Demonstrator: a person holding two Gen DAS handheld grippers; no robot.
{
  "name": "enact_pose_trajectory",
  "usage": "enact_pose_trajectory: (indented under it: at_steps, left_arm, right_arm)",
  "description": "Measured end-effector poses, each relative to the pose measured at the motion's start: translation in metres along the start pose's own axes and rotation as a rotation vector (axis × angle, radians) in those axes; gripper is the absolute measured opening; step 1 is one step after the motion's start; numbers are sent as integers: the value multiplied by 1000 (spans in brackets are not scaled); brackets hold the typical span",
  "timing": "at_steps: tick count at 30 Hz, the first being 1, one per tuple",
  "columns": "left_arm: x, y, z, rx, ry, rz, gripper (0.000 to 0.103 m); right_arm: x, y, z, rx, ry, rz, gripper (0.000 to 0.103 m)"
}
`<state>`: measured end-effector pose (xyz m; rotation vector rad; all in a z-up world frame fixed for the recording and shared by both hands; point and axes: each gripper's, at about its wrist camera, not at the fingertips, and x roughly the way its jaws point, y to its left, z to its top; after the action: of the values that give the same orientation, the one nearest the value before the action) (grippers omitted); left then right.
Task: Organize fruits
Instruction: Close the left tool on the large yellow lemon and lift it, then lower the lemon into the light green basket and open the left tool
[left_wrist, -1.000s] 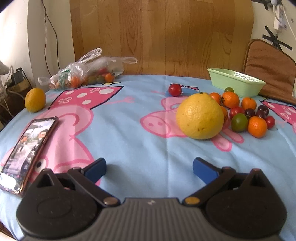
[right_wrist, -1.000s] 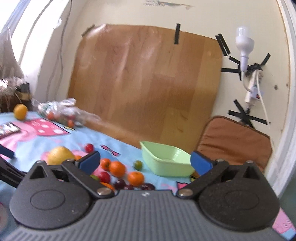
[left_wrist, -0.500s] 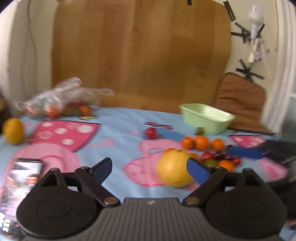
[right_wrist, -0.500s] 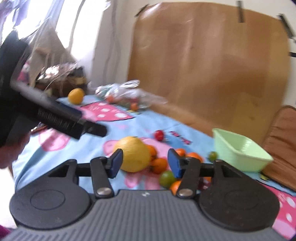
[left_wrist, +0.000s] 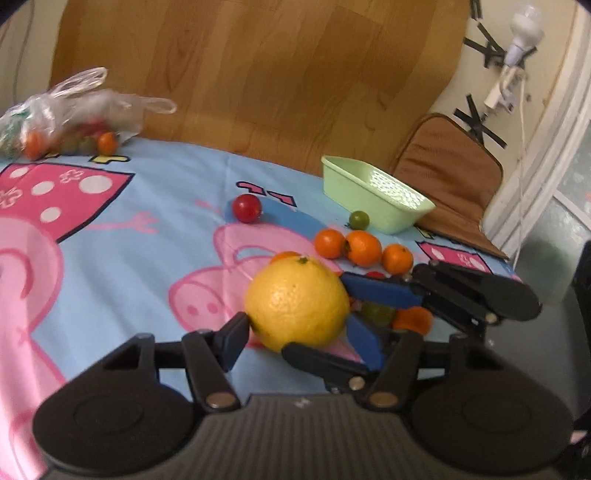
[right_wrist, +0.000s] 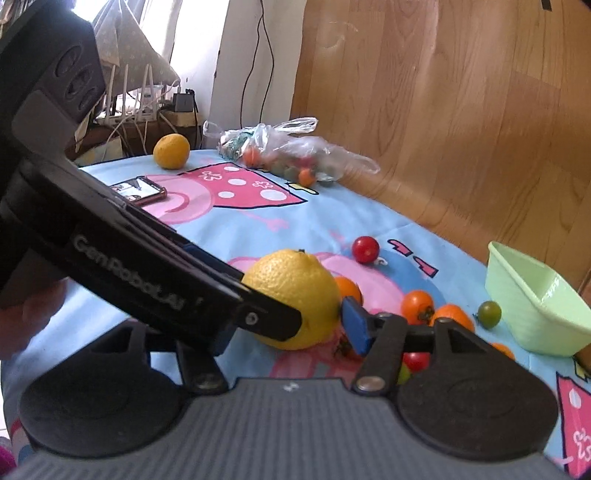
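Both sets of tongs are on the same big yellow citrus (left_wrist: 297, 302), which sits on the counter (left_wrist: 155, 266) near the middle of the left wrist view, on the blue cloth with pink cartoon pigs.

The left tongs (left_wrist: 295, 332) have the fruit between their blue pads: the left pad touches its lower left side, the right one sits at its lower right edge. The jaws are closing and stand about half open around the fruit.

The right tongs (right_wrist: 284, 325) come in from the right of that view, one blue finger (left_wrist: 380, 290) lying against the fruit's right side. In the right wrist view, the right pad (right_wrist: 354, 325) touches the fruit; the left pad is hidden behind the black body of the left tool, which crosses the frame from upper left. These jaws are opening slightly, and I cannot tell whether they really press.

Just right of the citrus lies a cluster of small oranges (left_wrist: 364, 247) and cherry tomatoes, partly hidden by the tools. A lone red tomato (left_wrist: 246, 208) lies above the fruit; a green tomato (left_wrist: 359, 219) sits just beside the pale green basket (left_wrist: 343, 184) at upper right. A plastic bag of small fruits (left_wrist: 74, 122) is at upper left. In the right wrist view, a second yellow citrus (right_wrist: 171, 151) and a phone (right_wrist: 142, 190) lie at the left.
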<state>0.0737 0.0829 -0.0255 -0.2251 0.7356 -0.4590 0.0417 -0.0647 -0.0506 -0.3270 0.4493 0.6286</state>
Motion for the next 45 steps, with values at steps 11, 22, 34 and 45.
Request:
enact_pose_trajectory:
  at_steps: [11, 22, 34, 45]
  left_arm:
    - [38, -91, 92, 208, -93, -61, 60]
    - [203, -154, 142, 279, 42, -116, 57]
    - [174, -141, 138, 247, 6, -113, 62]
    - [20, -86, 54, 190, -166, -37, 66]
  right_arm:
    - [-45, -77, 16, 102, -208, -212, 60]
    - [-14, -212, -14, 230, -91, -402, 49]
    - [-29, -210, -24, 286, -138, -383, 45]
    - [-117, -131, -59, 472, -200, -247, 44]
